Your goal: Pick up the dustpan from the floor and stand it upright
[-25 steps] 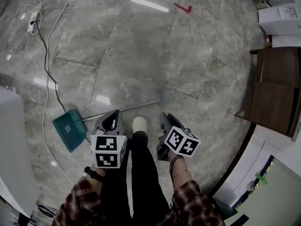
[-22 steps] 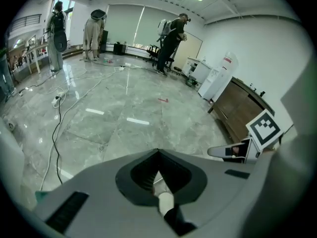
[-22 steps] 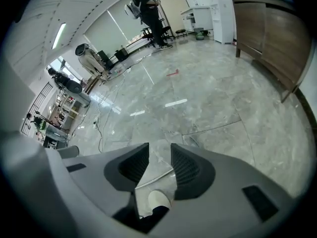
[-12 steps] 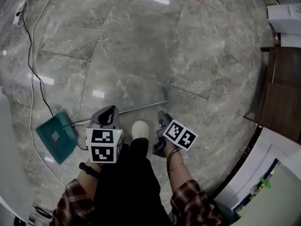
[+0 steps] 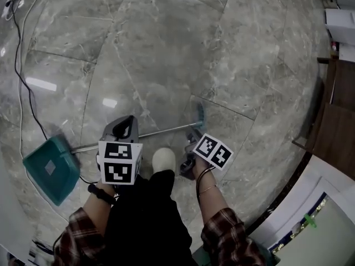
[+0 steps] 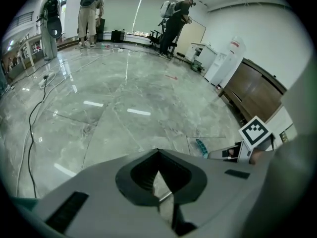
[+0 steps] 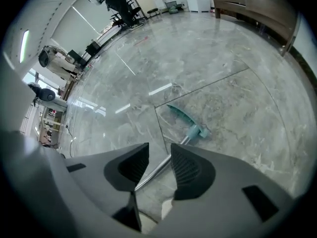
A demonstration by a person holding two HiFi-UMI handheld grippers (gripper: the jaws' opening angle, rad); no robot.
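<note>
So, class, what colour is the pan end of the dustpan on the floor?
The dustpan has a teal green pan with a paler square patch; it shows best in the head view.

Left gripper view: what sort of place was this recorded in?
Probably a large open office or lab hall: a wide polished stone-look floor, a dark wooden cabinet along the wall, and people standing at the far end.

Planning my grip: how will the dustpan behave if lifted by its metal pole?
Probably end-heavy: the teal pan sits at one end of the thin pole, so it may swing down. The shiny round pole looks slippery and could twist between jaws. It looks straight, likely stiff.
</note>
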